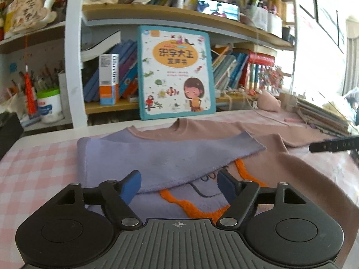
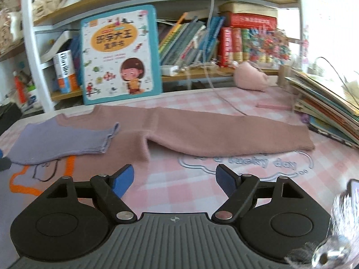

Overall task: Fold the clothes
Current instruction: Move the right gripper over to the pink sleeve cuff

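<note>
A sweater lies flat on the pink checked tablecloth (image 1: pixel 33 168). Its body is dusty pink (image 1: pixel 291 179) with a lilac front bearing an orange outline (image 1: pixel 197 210). The lilac sleeve (image 1: pixel 157 157) is folded across the chest. The pink sleeve (image 2: pixel 224 132) stretches out to the right. My left gripper (image 1: pixel 179 187) hovers open just above the lilac sleeve's lower edge, with nothing pressed between its blue pads. My right gripper (image 2: pixel 174 180) is open over bare cloth, right of the sweater's side edge (image 2: pixel 143 152). The right gripper's finger (image 1: pixel 332 146) shows at the left wrist view's right edge.
A picture book (image 1: pixel 177 74) leans against the bookshelf (image 1: pixel 157 15) at the table's far edge. A stack of books (image 2: pixel 325 107) and a pink plush toy (image 2: pixel 251 76) sit at the right. A white jar (image 1: pixel 49 107) with pencils stands far left. A shiny fuzzy object (image 2: pixel 336 235) intrudes bottom right.
</note>
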